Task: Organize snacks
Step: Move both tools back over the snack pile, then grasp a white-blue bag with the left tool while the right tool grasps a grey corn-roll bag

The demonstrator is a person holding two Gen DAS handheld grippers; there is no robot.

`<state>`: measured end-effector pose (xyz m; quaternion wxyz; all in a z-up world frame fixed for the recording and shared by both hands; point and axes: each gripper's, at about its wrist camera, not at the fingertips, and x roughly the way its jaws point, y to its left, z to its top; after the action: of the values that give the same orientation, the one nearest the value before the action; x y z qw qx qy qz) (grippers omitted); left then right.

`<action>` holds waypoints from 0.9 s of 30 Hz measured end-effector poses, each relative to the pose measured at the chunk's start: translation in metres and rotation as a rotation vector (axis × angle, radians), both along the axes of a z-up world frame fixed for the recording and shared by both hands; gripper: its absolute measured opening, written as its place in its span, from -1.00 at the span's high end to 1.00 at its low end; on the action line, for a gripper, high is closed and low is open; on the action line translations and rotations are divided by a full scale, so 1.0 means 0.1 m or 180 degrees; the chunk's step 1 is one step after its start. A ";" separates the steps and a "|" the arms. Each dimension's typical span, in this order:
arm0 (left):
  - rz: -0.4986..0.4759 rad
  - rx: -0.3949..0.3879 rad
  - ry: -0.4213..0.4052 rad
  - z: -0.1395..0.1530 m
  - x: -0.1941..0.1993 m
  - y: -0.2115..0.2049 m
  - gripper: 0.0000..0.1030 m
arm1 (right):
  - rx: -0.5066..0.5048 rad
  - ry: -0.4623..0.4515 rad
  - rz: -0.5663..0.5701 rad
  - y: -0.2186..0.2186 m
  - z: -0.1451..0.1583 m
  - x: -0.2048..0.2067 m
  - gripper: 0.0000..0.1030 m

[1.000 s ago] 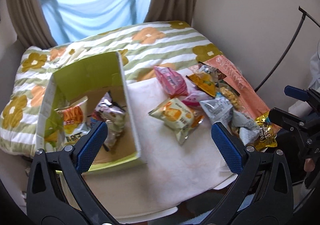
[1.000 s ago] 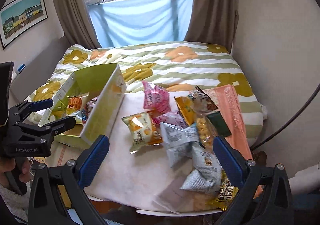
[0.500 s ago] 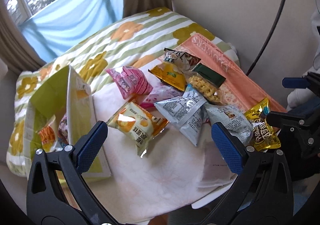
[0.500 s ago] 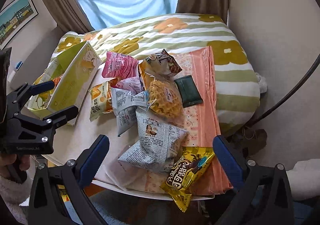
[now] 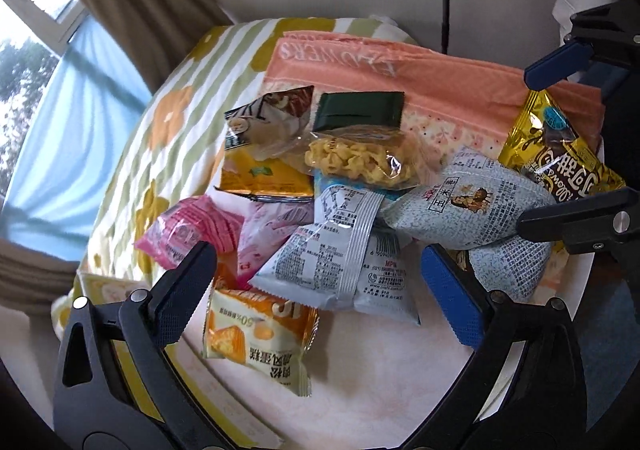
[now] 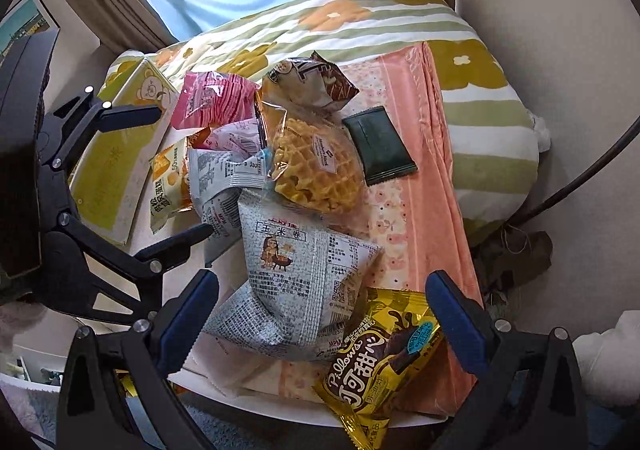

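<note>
- Surveying from both wrist views, I see the bed [image 6: 400, 22] with its flowered, striped cover as the largest body; a white table [image 5: 360, 382] stands against it, draped on one side with a pink cloth [image 6: 420, 178].
- Lying at the left edge of the table, the yellow-green box [image 6: 116, 154] is, I judge, the destination for the snacks; only a sliver of it shows in the left wrist view.
- Between box and pink cloth sits the snack pile [image 6: 288, 170], packets overlapping one another.
- I hold the left gripper [image 5: 320, 282] with its jaws spread wide and empty; its opening frames the grey-white packet [image 5: 344, 262], which lies directly ahead and closest.
- I hold the right gripper [image 6: 320, 310] likewise wide open and holding nothing; the corn-roll bag [image 6: 296, 270] lies straight ahead between its fingers, and the gold chocolate packet [image 6: 384, 362] just beside the right finger.
- The relation I steer by: the corn-roll bag's long axis runs roughly along the right gripper's line of sight, so the jaws would close across its narrow width; the right gripper is nearer this bag, the left nearer the grey-white packet and the box.
- Smaller items include the orange cake packet [image 5: 256, 330], waffle bag [image 6: 316, 166], pink packet [image 6: 212, 98] and dark green sachet [image 6: 380, 146].
</note>
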<state>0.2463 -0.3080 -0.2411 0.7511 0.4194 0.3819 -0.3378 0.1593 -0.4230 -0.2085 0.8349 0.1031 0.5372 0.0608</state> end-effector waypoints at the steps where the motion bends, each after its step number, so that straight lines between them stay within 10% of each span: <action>1: -0.0061 0.0025 0.0024 -0.04 0.01 -0.02 -0.88 | -0.0012 0.0023 -0.0007 0.01 -0.03 0.02 -1.00; 27: -0.0388 0.0247 0.0353 -0.41 0.17 -0.08 -0.02 | -0.0067 0.0364 -0.0023 0.20 -0.46 0.22 -1.00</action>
<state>0.2631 -0.3157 -0.2819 0.6900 0.4513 0.4095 -0.3906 0.1814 -0.4029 -0.2550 0.8041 0.0995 0.5843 0.0461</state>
